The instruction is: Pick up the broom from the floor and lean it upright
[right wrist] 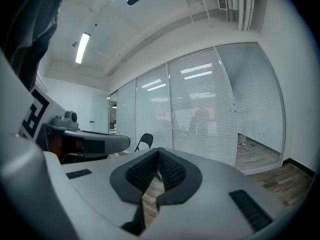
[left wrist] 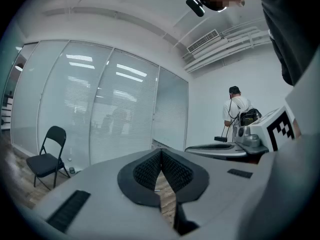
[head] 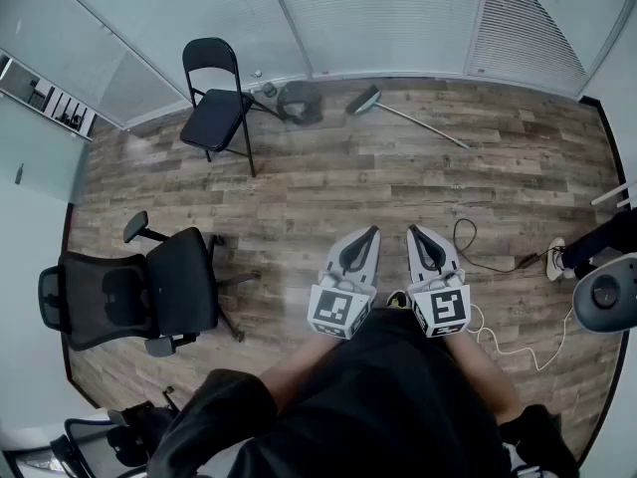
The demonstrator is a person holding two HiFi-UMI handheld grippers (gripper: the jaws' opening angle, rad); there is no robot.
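Observation:
The broom [head: 403,113] lies flat on the wood floor far ahead, near the glass wall, its head at the left and its thin handle running down to the right. My left gripper [head: 372,231] and right gripper [head: 412,231] are held side by side close to my body, well short of the broom. Both are shut with nothing between the jaws. In the left gripper view the black pads [left wrist: 161,171] meet at the tip, and in the right gripper view the pads [right wrist: 158,170] also touch. The broom appears in neither gripper view.
A black folding chair [head: 219,98] stands at the back left beside a dark bag [head: 299,101]. An office chair [head: 139,292] sits at my left. Cables [head: 488,257] trail across the floor at my right. A person [left wrist: 237,111] stands at the far wall.

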